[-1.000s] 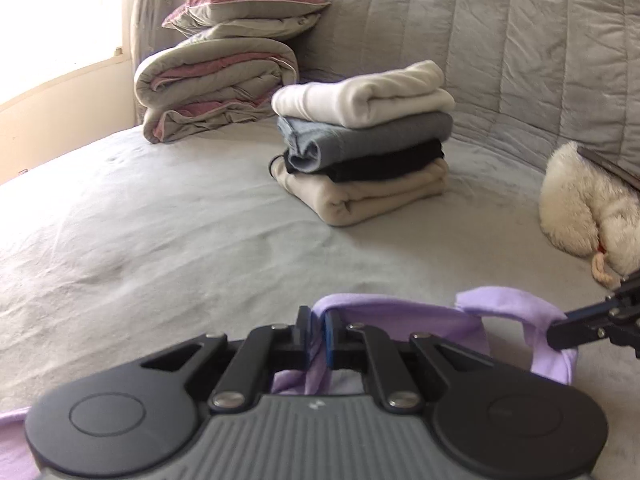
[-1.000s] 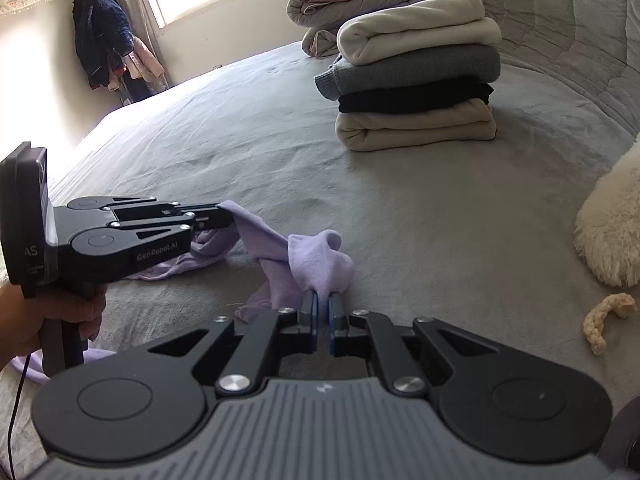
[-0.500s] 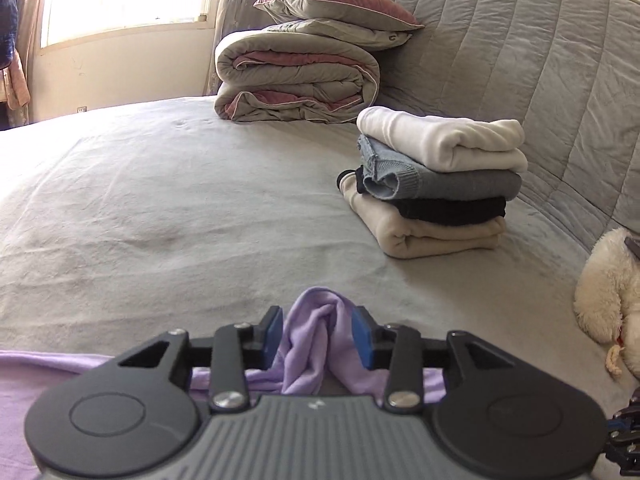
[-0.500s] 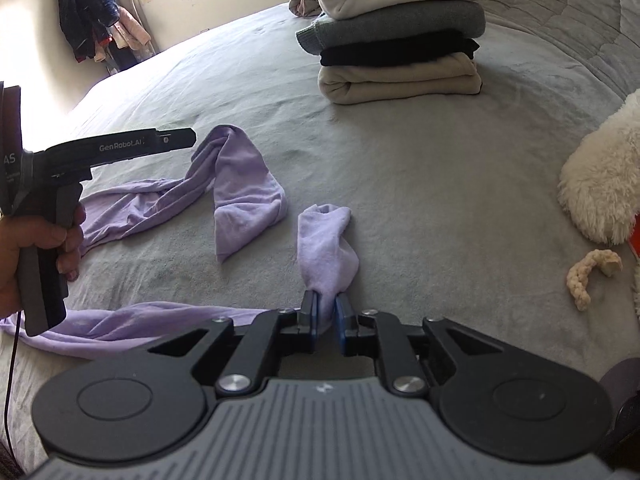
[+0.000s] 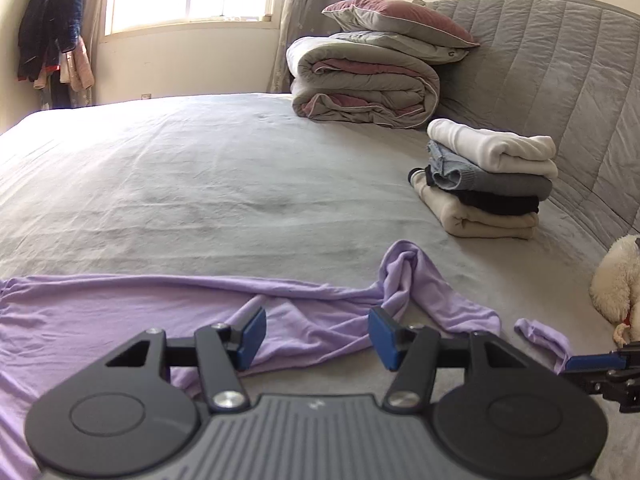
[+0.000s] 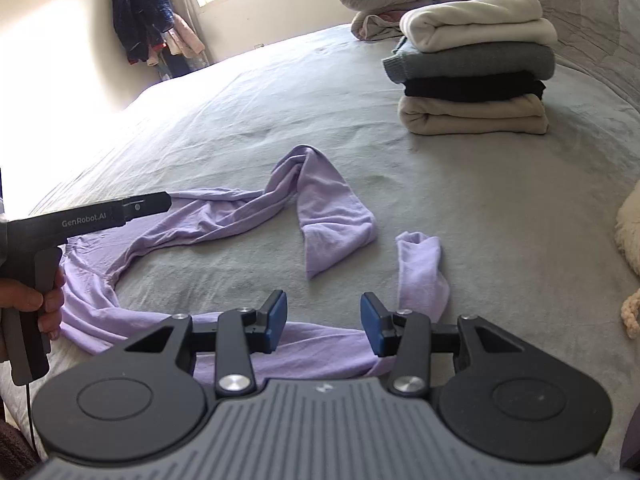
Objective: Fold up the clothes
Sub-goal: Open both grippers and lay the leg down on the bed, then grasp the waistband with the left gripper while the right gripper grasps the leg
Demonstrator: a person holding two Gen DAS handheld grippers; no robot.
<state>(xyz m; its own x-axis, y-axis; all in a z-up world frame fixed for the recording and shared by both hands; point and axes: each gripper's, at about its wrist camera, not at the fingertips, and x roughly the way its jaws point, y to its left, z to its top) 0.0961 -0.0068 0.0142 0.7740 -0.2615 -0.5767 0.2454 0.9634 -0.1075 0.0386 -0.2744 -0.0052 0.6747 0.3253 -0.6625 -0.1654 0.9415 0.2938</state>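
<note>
A lilac long-sleeved garment (image 5: pixel 120 312) lies spread and crumpled on the grey bed (image 5: pixel 200 180). One sleeve (image 6: pixel 332 212) is bent into a peak; the other sleeve's cuff (image 6: pixel 420 268) lies to its right. My left gripper (image 5: pixel 316 332) hovers over the garment's body with its jaws opening; cloth lies under the gap, and the pads do not press it. My right gripper (image 6: pixel 324 322) is also opening, above a strip of lilac cloth, gripping nothing. A hand holds the left gripper (image 6: pixel 166 202) at the left of the right wrist view.
A stack of folded clothes (image 5: pixel 488 180) stands near the quilted headboard (image 5: pixel 560 60). A rolled duvet (image 5: pixel 360 80) with pillows (image 5: pixel 396 20) is behind it. A white plush toy (image 5: pixel 616 280) lies at the right edge. Coats (image 5: pixel 48 28) hang by the window.
Both grippers were shut on lilac sleeves and have let them go, jaws now apart. The sleeves dropped onto the bed. The left gripper swung leftward and drew back over the garment.
</note>
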